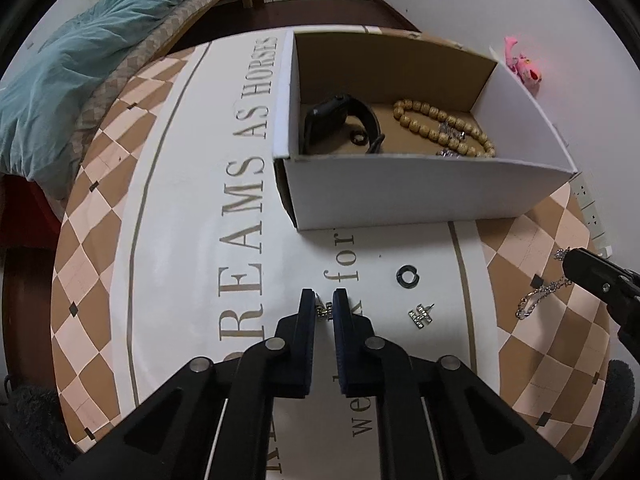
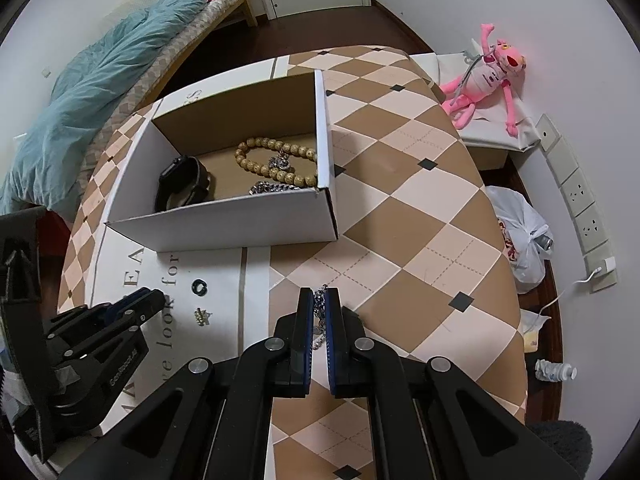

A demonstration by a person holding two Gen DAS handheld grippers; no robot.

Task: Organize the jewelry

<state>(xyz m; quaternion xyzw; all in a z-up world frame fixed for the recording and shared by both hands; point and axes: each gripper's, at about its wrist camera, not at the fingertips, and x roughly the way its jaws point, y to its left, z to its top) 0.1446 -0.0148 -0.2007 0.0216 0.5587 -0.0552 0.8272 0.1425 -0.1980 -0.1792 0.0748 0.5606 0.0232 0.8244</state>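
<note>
Left gripper (image 1: 324, 303) pinches a small silver rhinestone earring (image 1: 325, 310) (tiny, slippery); right gripper (image 2: 319, 300) clamps a limp silver chain bracelet (image 2: 320, 312); white cardboard box (image 2: 240, 228) at 11 o'clock.

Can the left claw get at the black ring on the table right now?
Probably not yet: the left claw is shut on a small silver earring. The black ring lies in the open just right of it, nothing between.

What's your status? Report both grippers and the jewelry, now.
Left gripper jaws closed on small earring. Right gripper jaws closed on silver chain. Box ahead holds watch, beads. Ring, earring left on table; path clear.
</note>
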